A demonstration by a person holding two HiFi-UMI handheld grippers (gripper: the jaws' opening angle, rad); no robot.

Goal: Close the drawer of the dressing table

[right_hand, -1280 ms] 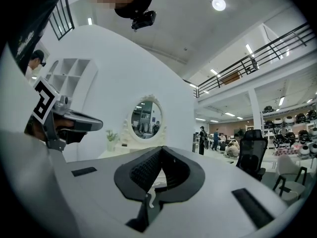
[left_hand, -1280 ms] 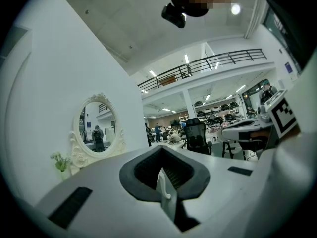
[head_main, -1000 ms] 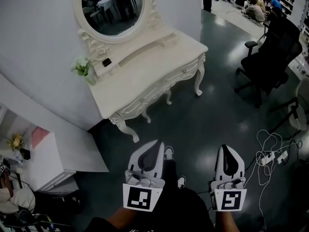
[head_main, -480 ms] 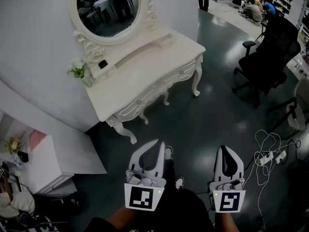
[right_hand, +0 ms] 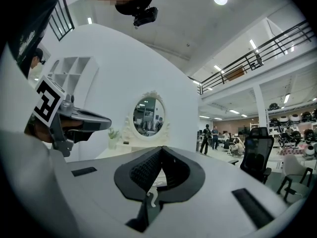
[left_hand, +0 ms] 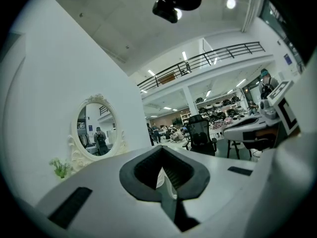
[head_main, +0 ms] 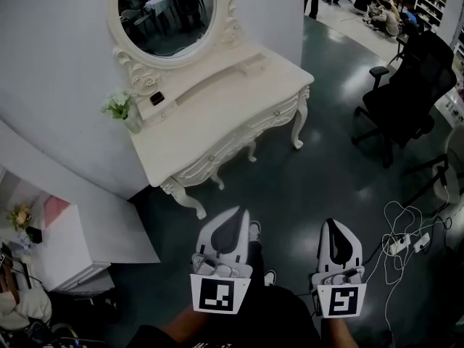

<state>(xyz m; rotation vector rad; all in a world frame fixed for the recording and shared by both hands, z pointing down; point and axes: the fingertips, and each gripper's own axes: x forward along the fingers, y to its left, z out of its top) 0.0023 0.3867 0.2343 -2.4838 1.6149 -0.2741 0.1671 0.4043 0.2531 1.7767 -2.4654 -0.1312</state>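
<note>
Dark floor (head_main: pixel 304 187) separates you from the white dressing table (head_main: pixel 217 114), set against the wall (head_main: pixel 58 64) well ahead of both claws; its drawer front (head_main: pixel 243 135) runs under the near edge, and how far it stands out is unclear from here. Left claw (head_main: pixel 233 216) and right claw (head_main: pixel 333 227) are both pressed together, empty, which suits a push: come up square to the dressing table, set one tip mid-front and press straight in.

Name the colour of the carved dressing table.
The carved dressing table is cream white, best in head view.
</note>
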